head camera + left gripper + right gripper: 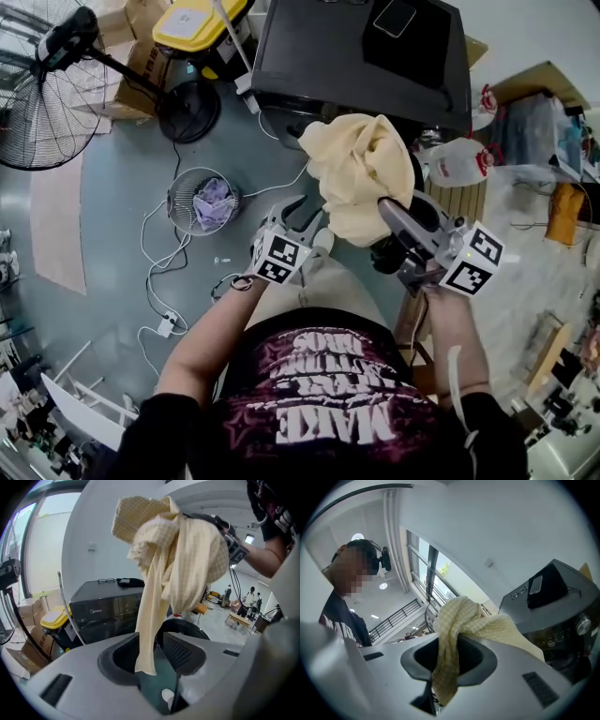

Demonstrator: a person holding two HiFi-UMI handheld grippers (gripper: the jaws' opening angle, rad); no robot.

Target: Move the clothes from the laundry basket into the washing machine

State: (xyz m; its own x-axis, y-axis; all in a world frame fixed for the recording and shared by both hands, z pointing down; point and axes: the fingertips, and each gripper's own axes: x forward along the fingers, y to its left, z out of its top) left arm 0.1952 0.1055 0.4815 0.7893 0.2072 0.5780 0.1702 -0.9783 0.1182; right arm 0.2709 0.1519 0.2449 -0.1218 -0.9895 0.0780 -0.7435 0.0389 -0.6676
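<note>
While the black front-loading washing machine point(319, 66) sits at the far side of the floor with a standing fan point(42, 103) well off to its left, all the action is just in front of it. Up in the air there, between the person and the machine, hangs a cream waffle cloth point(361, 169), bunched at the top with one long tail dangling. Down on the floor to the left, well apart from the machine, is the wire laundry basket point(178, 192), and a lilac garment point(214, 202) lies in it, so there's more to fetch.

Now the tools. The right gripper point(389, 208) has its jaws clamped narrow on a fold of the cloth, which drapes over its nose and carries all the weight. The left gripper point(305, 208) sits just beside and lower, jaws spread wide; the tail of the cloth hangs down between them, but neither pad presses on it. A phone point(394, 17) rests on the machine's top, out of the way.

By my read, this is the carry: one item lifted clear and heading for the drum. Next up, the right gripper needs to bring the bundle to the door opening, push it well inside and let go, minding that trailing tail so it doesn't snag the rim.
</note>
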